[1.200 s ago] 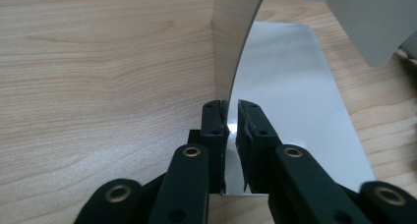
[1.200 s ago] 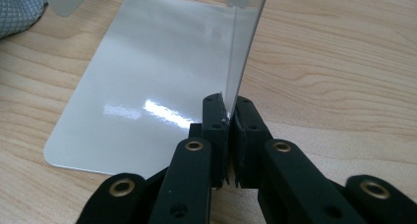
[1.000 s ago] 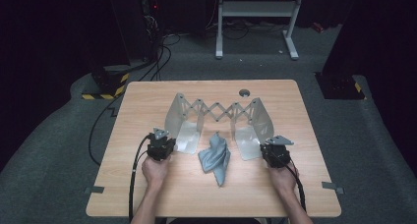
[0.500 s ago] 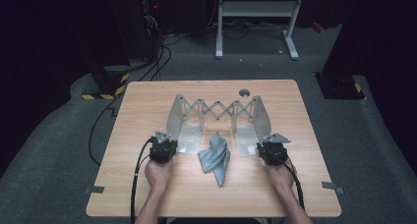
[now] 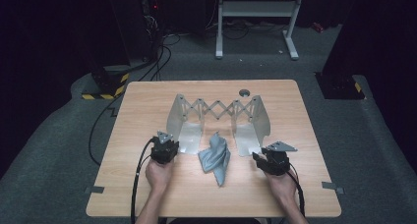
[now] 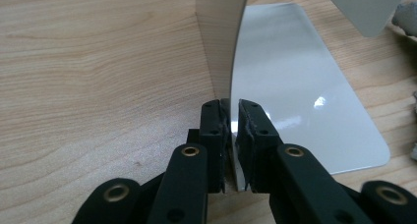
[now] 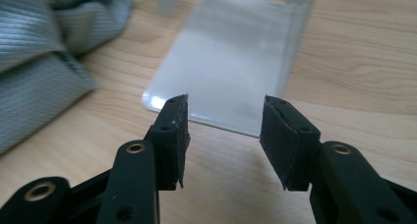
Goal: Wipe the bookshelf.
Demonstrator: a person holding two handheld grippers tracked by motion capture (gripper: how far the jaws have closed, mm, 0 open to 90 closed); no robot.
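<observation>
An expandable metal rack with a scissor lattice at its far side and two upright end panels is set on the wooden bench, and a crumpled grey cloth lies between its two flat foot plates, nearer than the lattice. The left gripper is closed to a narrow gap on the near edge of the rack's left panel, which is pinched between the fingers. The right gripper is held with its fingers wide apart, just short of the near corner of the right foot plate, with nothing between them. The step is judged to be a two-handed grasp of the rack; it would be done well if the right gripper were advanced squarely over the right panel's near edge before being closed, so that both ends are held evenly and the cloth is not caught. One rack, one cloth, two grippers and one small round disc at the far edge are counted.
</observation>
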